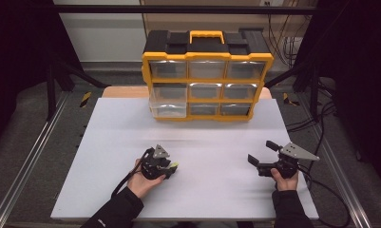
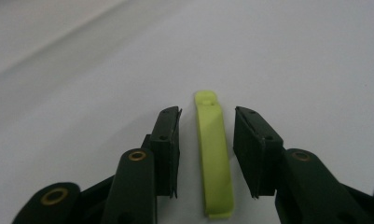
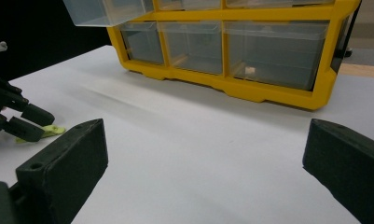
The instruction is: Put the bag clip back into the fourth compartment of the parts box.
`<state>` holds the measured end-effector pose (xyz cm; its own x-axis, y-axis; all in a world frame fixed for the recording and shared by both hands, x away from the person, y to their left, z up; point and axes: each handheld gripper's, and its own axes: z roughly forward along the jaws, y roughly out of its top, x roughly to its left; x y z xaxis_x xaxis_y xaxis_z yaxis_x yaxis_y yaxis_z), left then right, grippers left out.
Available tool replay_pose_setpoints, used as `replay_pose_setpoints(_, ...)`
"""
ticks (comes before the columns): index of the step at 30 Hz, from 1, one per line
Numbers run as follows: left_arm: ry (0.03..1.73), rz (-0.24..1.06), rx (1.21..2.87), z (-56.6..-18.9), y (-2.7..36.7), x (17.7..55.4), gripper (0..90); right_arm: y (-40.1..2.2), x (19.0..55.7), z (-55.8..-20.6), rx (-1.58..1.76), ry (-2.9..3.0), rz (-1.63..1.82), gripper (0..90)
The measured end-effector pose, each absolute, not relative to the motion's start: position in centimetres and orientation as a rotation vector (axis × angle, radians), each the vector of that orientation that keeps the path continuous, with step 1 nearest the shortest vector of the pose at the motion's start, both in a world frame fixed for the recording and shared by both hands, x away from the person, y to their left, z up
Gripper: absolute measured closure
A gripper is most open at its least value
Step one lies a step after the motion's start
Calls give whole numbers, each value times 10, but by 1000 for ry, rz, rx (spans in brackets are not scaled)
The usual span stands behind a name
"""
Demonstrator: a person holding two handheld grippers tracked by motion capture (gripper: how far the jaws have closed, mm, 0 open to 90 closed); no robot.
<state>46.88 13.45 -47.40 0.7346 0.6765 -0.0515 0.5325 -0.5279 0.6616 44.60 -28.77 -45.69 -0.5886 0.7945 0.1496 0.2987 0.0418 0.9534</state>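
Note:
A slim lime-green plastic piece [image 2: 213, 158] lies flat on the white board, lengthwise between the two jaws of my left gripper [image 2: 207, 112]. A narrow gap shows on each side of it, so the pads do not press on it. From above, the left gripper [image 1: 171, 170] points down at the board's front middle, and the green piece [image 1: 174, 166] peeks out at its tip. At the front right my right gripper [image 1: 261, 152] stands open and level with nothing between its fingers [image 3: 63, 158]. In its own view the left gripper [image 3: 24, 121] and green piece [image 3: 51, 130] appear far left.
A yellow and black drawer organizer [image 1: 207, 76] with clear drawers stands at the back of the white board [image 1: 202, 137]. One left-hand drawer [image 1: 168, 99] is pulled out a little. Dark frame rails and cables run along both sides.

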Motion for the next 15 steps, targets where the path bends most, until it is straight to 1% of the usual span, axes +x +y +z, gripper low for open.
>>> replay_pose_setpoints(15,917,296,2281,-472,133,467,734,-287,446,-457,1103,1906,1567,5)
